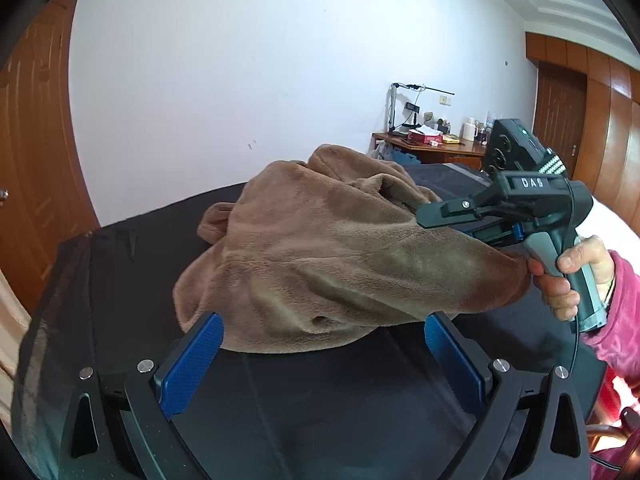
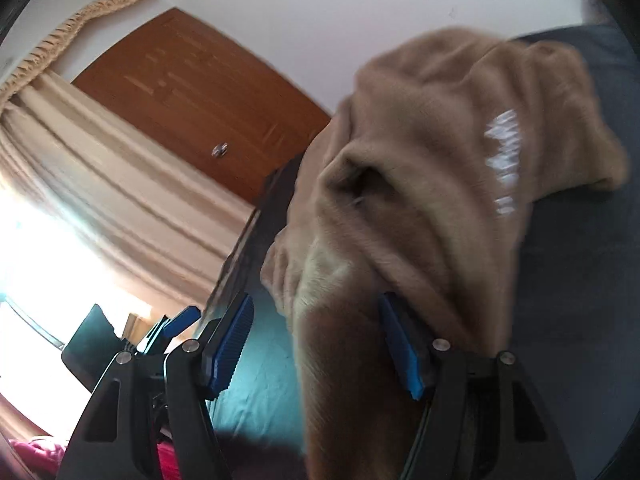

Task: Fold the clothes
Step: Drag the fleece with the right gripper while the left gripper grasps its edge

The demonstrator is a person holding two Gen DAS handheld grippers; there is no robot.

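Left wrist view. Wooden door [image 1: 32, 152] at far left, white wall [image 1: 260, 60] behind. Dark sheet [image 1: 132, 272] spread over the bed, smooth in the foreground. Left gripper [image 1: 324, 344] low in front, its 2 blue pads [image 1: 192, 364] spread wide, nothing between them; tips just at the near edge of the brown fleece garment [image 1: 320, 256], contact not clear. Garment heaped near the middle of the sheet, its right side pulled up off the surface toward the other tool. Cluttered wooden desk [image 1: 432, 148] against the wall behind the heap. Right gripper [image 1: 424, 216] level at the right, nose buried in the raised fold; finger state hidden by cloth from this angle. Hand [image 1: 568, 276] wrapped around its grey handle, pink sleeve [image 1: 616, 320] at the frame edge.

Right wrist view, blurred. Beige curtain [image 2: 100, 184] and bright window at left, door [image 2: 200, 104] above it. Left gripper [image 2: 180, 324] small at lower left, pads apart. Right gripper [image 2: 316, 340] in the foreground: 2 blue pads [image 2: 230, 344] clearly separated, a thick band of the garment [image 2: 420, 184] hanging between them and lying against the right pad, left pad clear of it. Not clamped. White lettering [image 2: 504, 160] on the fleece, unreadable. Dark sheet [image 2: 580, 280] at right.
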